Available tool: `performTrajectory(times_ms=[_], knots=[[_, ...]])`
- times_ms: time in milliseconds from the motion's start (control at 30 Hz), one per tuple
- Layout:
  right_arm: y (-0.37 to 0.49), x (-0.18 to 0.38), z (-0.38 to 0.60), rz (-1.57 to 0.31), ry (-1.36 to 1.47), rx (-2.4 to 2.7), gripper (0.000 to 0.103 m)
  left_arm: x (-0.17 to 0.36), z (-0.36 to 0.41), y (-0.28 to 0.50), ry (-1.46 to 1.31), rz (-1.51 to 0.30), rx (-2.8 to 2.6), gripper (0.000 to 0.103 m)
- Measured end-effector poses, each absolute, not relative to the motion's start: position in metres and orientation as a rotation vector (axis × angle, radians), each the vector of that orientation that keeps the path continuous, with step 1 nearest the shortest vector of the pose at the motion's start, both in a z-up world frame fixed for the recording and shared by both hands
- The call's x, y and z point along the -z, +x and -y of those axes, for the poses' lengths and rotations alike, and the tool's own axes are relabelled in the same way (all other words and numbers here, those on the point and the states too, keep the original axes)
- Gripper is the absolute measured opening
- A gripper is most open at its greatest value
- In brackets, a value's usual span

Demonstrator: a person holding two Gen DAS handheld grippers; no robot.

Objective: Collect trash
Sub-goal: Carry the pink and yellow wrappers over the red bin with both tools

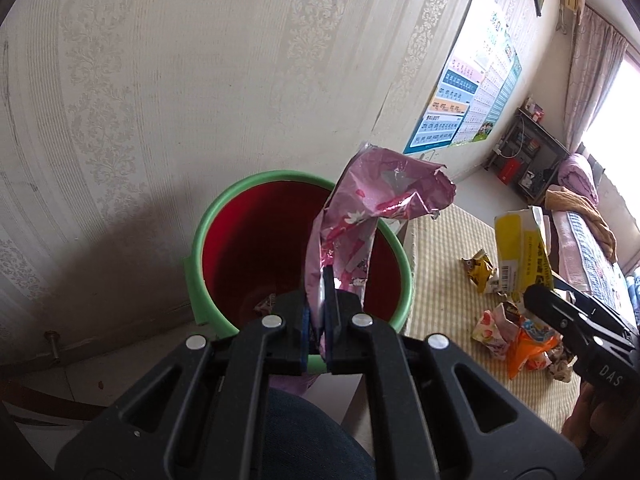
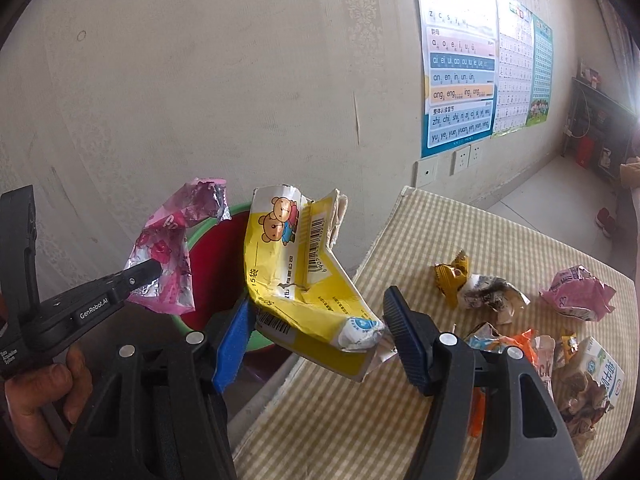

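Pale patterned wallpaper backs a green-rimmed red bin (image 1: 298,248) standing on the floor against the wall, just beside a low surface under a checked cloth (image 2: 400,392). Pink foil wrapper (image 1: 360,216): pinched flat between the clenched blue pads of the left gripper (image 1: 322,320) and held above the bin's mouth, its free end standing up crumpled, so that a release would likely drop it inside. Yellow carton (image 2: 304,284), flattened and torn, printed with cartoon bears and barcodes: spans the half-spread jaws of the right gripper (image 2: 320,328), one crushed end against each pad, and is carried over the cloth's edge next to the bin, apparently next in line for the drop. A hand (image 2: 40,392) grips the left tool's handle. Remaining litter on the cloth, well apart from the bin: a gold wrapper (image 2: 452,280), a second pink wrapper (image 2: 576,292), an orange wrapper (image 1: 528,344), a small milk carton (image 2: 600,368) and crumpled papers. Pinyin charts (image 2: 460,60) hang on the wall beyond, above wall sockets (image 2: 466,158)
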State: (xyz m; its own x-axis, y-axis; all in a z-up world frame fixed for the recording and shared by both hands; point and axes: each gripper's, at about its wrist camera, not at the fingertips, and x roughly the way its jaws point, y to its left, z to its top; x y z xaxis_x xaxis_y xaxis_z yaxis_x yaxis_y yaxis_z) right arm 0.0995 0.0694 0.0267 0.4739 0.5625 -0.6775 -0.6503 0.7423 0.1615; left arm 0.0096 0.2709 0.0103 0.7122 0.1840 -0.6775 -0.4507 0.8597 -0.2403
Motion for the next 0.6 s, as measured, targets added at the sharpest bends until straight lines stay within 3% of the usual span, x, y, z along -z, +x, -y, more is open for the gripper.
performTrajectory(times_ms=[600], knots=[[0.138,0.015,-0.151,-0.859,-0.183,-0.799,0.063,0.016,-0.314,0.008,-0.551,-0.715,-0.469,0.005]])
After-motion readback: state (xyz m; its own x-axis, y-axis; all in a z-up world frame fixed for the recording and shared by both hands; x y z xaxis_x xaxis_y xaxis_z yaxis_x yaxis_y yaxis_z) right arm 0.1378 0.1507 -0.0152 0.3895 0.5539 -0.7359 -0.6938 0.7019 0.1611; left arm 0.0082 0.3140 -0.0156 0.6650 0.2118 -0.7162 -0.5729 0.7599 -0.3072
